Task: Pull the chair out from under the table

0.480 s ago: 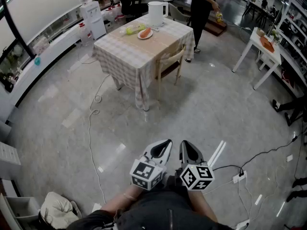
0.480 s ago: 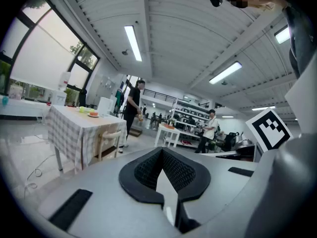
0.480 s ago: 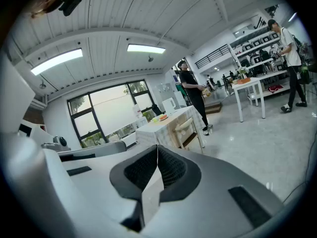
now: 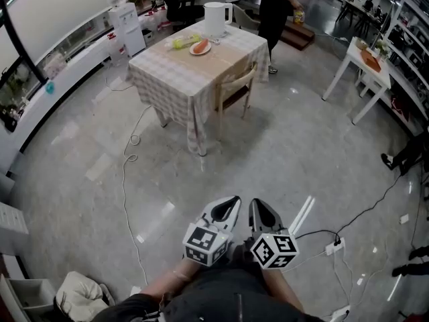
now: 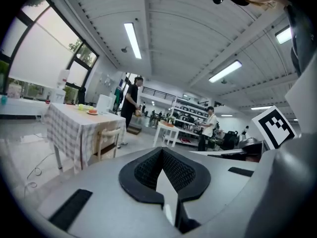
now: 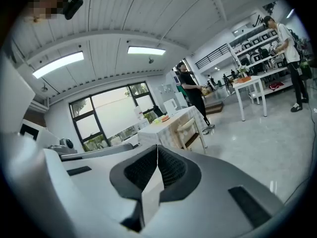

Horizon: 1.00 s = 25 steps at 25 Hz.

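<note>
A pale wooden chair (image 4: 236, 86) stands tucked under the right side of a table (image 4: 175, 69) draped in a checked cloth, far ahead across the floor. Both grippers hang close to my body, well short of the chair. My left gripper (image 4: 230, 201) is shut with nothing in it, and my right gripper (image 4: 259, 204) beside it is shut and empty too. In the left gripper view the jaw tips (image 5: 161, 150) meet, with the chair (image 5: 110, 138) small at the left. In the right gripper view the tips (image 6: 157, 147) touch, and the chair (image 6: 190, 129) lies straight beyond them.
A person (image 4: 276, 9) stands at the table's far right corner. A white jug (image 4: 216, 19) and a plate of food (image 4: 201, 47) sit on the table. A white side table (image 4: 367, 66) is at the right. Cables (image 4: 127, 173) and a power strip (image 4: 333, 248) lie on the floor.
The table and chair sit slightly higher in the head view and the person beside them has shifted left. Both grippers keep their place and stay shut.
</note>
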Motion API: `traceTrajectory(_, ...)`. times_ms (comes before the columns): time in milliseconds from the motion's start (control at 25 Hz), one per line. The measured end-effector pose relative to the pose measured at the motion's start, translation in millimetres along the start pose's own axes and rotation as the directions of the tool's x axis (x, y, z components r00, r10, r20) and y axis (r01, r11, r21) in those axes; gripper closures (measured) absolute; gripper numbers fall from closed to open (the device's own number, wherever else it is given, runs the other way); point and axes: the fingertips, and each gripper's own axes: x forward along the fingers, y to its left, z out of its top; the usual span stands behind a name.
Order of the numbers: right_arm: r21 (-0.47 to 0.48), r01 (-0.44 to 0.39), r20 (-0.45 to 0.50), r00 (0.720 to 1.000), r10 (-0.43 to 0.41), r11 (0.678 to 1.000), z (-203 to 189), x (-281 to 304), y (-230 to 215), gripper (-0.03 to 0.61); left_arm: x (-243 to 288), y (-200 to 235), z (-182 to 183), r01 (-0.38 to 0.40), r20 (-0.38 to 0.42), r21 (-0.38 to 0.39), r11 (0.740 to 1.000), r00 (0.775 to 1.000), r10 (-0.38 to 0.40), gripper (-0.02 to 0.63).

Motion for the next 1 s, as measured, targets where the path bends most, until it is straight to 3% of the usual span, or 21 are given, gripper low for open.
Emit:
traceTrajectory(400,0.039,0.038,-0.031,0.999,-0.037,0.999,-20,-4,-2,0.566,-6,6,-14,0.0,-0.037,-0.013,1.0,0.999,-0.001,0.604)
traceTrajectory(1000,0.022,0.013,-0.041,0.999,-0.012,1.0,0,36,-22,0.566,28,30,-5,-0.058,-0.029,-0.056,0.997,0.998,0.056,0.604)
